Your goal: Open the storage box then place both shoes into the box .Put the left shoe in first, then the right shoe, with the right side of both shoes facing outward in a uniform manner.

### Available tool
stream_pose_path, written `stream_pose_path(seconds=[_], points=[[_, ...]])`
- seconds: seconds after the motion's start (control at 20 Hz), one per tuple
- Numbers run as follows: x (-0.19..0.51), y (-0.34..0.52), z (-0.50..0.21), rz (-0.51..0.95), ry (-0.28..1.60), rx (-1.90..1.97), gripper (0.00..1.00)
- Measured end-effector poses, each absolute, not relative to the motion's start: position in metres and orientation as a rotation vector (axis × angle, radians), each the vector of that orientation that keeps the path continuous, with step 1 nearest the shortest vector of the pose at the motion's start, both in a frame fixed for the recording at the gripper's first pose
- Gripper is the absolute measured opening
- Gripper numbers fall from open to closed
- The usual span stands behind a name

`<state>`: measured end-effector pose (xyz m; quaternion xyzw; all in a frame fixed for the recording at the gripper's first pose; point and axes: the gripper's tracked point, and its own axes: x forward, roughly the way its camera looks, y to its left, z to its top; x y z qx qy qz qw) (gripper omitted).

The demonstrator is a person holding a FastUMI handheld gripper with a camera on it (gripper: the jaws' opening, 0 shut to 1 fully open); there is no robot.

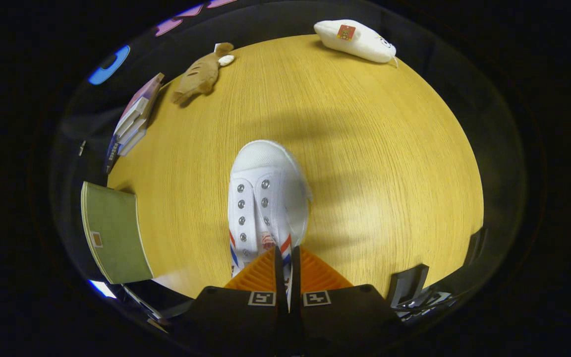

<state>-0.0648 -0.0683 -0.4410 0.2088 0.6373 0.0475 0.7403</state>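
Tongs (286, 258) pinch the white shoe's (264, 203) heel edge; open counter (365, 148) lies beyond its toe.

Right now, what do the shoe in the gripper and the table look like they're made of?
Shoe: likely white canvas, matte woven look, metal eyelets, rubbery toe cap. Table: wood or wood-look laminate, fine straight grain, soft sheen. The gripper is shut on the shoe's heel edge.

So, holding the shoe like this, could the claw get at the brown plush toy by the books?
Probably not yet: the claw is shut on the white shoe, so its fingers are occupied. The wooden table toward the brown plush toy otherwise looks unobstructed.
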Motion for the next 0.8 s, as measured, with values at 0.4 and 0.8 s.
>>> stream_pose_path(seconds=[0.4, 0.8], points=[[-0.043, -0.024, -0.357, 0.19, 1.275, 0.596, 0.05], [-0.028, 0.113, -0.233, 0.473, 1.189, 0.626, 0.05]])
